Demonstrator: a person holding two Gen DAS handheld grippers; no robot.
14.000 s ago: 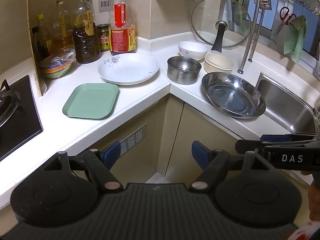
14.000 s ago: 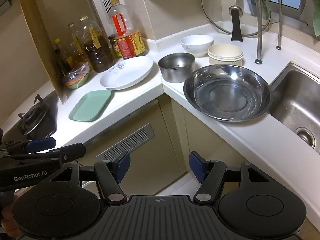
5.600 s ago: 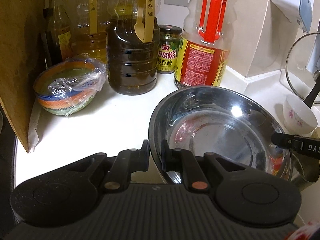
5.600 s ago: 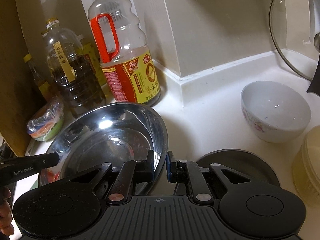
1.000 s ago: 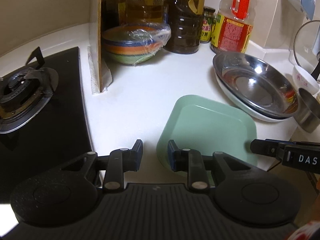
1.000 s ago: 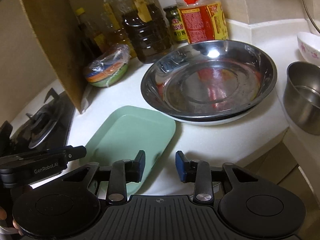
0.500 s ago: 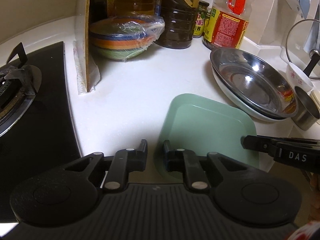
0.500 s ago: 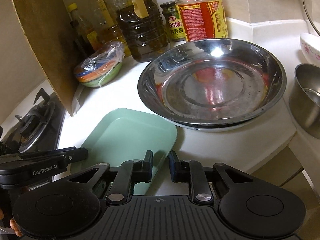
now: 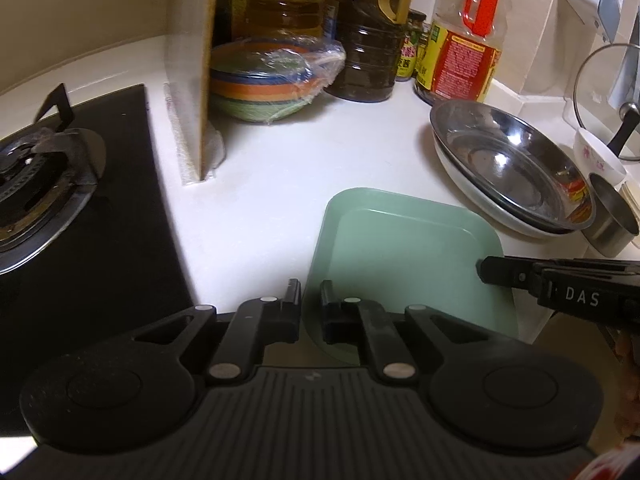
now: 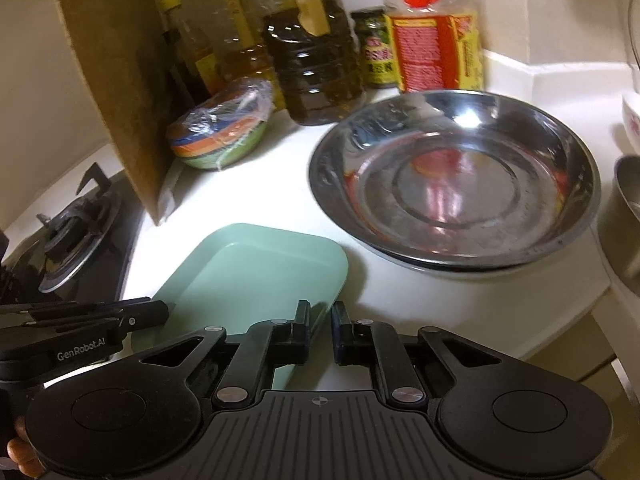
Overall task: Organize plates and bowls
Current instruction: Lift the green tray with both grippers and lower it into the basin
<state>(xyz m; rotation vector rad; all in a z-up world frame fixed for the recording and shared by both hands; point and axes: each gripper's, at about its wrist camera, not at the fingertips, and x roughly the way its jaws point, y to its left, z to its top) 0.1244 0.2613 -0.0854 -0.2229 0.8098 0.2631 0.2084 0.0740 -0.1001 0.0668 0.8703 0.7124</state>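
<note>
A pale green square plate (image 9: 408, 256) lies flat on the white counter (image 9: 272, 184) near its front edge. My left gripper (image 9: 311, 296) is shut on the plate's left rim. In the right wrist view the green plate (image 10: 248, 276) has its right rim between the jaws of my right gripper (image 10: 322, 314). Those jaws are closing, and a thin gap still shows beside the rim. Behind the plate a wide steel bowl (image 9: 516, 168) rests in a white plate (image 9: 480, 204). A small steel bowl (image 9: 612, 220) and a white flowered bowl (image 9: 596, 156) stand to the right.
A gas stove (image 9: 40, 176) fills the left side, behind an upright cardboard sheet (image 9: 200, 60). Plastic-wrapped coloured bowls (image 9: 272, 80) and several oil and sauce bottles (image 9: 464, 40) line the back wall. A glass lid (image 9: 600, 92) leans at the far right. The counter edge drops off right of the plate.
Both grippers' jaws have narrowed around opposite rims of the green plate. The left has closed onto its rim. The plate has not moved.
</note>
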